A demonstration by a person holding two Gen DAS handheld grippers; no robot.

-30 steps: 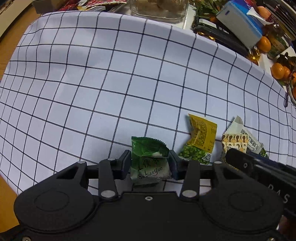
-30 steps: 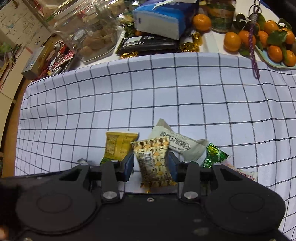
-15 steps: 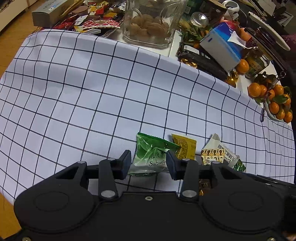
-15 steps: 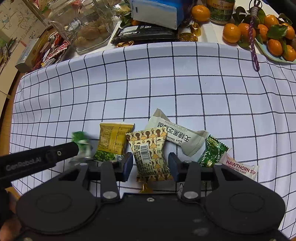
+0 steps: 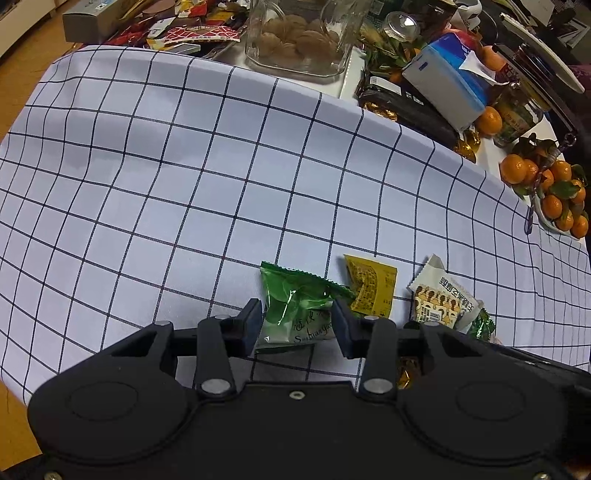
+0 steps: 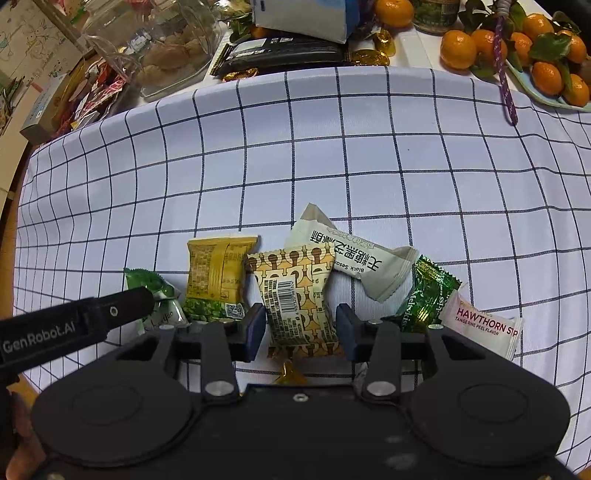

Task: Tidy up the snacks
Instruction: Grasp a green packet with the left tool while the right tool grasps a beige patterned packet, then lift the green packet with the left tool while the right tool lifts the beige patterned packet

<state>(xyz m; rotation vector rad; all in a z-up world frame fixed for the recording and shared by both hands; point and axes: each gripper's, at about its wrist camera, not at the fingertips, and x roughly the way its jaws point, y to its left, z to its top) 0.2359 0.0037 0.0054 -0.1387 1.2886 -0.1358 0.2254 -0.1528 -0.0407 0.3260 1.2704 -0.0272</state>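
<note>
Your counter wears a white checked cloth (image 5: 207, 177) that lies bare and open across its whole middle and left, running out to a cloth edge at the far side and another at the near left corner, where wood shows. Beyond the far edge the room closes up: a glass jar (image 5: 295, 37) of biscuits, a blue tissue box (image 5: 447, 85), a black packet (image 6: 284, 55) and a plate of mandarins (image 6: 535, 55) crowd the border, with loose wrappers (image 5: 184, 31) heaped at the far left.

The snacks sit in a tight row near the cloth's near edge. Your left hand-held gripper (image 5: 297, 325) points steeply down with its jaws just drawn in around the green packet (image 5: 295, 306), which stands between the pads, both pads at its sides; open cloth spreads ahead of it and to its left. Just right of it lies the yellow packet (image 6: 218, 277).

Your right hand-held gripper (image 6: 301, 330) holds moderately narrow jaws to either side of the patterned beige packet (image 6: 295, 299); the left pad appears to meet it, while whether the right one touches cannot be told. Behind it, partly overlapped, lies the pale sesame bar (image 6: 354, 258). To its right a dark green foil sweet (image 6: 428, 295) leans on a white hawthorn strip packet (image 6: 484, 328), closest to the near edge. A small gold-wrapped sweet (image 6: 288, 371) peeks out beneath the beige packet.
</note>
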